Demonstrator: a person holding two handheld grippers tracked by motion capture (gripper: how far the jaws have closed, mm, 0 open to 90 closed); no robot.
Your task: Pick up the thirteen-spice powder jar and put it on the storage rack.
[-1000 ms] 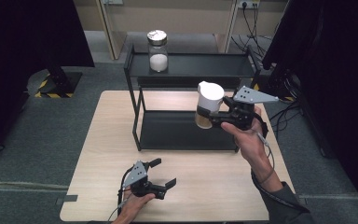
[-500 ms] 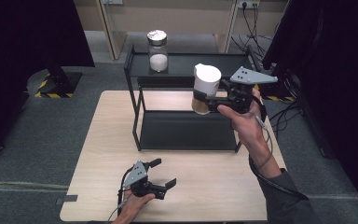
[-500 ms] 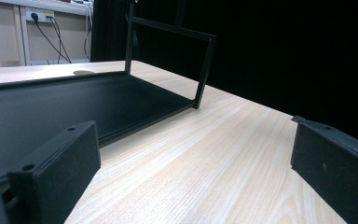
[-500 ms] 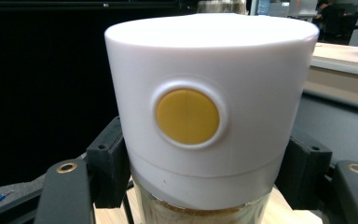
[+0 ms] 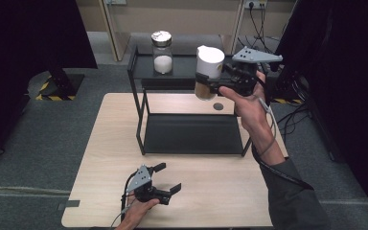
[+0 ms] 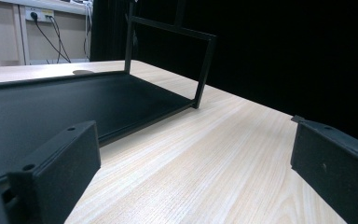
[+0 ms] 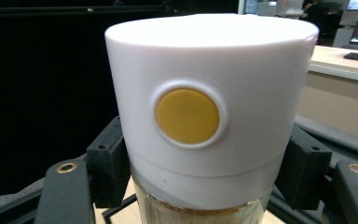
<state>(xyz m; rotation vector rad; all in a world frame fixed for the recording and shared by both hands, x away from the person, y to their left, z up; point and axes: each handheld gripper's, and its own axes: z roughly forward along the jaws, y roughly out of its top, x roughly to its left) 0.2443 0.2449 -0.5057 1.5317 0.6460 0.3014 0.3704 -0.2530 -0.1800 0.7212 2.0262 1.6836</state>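
Note:
My right gripper (image 5: 211, 86) is shut on a jar with a tall white lid (image 5: 209, 62) and brown contents, held in the air beside the top level of the black two-level rack (image 5: 140, 120). In the right gripper view the white lid (image 7: 209, 102) with a round yellow spot sits between both pads (image 7: 107, 163). A second glass jar (image 5: 162, 52) with a metal lid and white contents stands on the rack's top shelf at the left. My left gripper (image 5: 165, 178) rests open on the table near the front edge, nothing between its pads (image 6: 56, 168).
The rack's lower shelf (image 5: 191, 134) lies bare on the light wooden table (image 5: 220, 201). A small dark round mark (image 5: 218, 106) sits on the table behind the rack. Cables and dark curtains surround the table on the right.
My right gripper has lifted the white-lidded jar from in front of the lower shelf up and away, to the height of the top shelf. The left gripper has stayed put.

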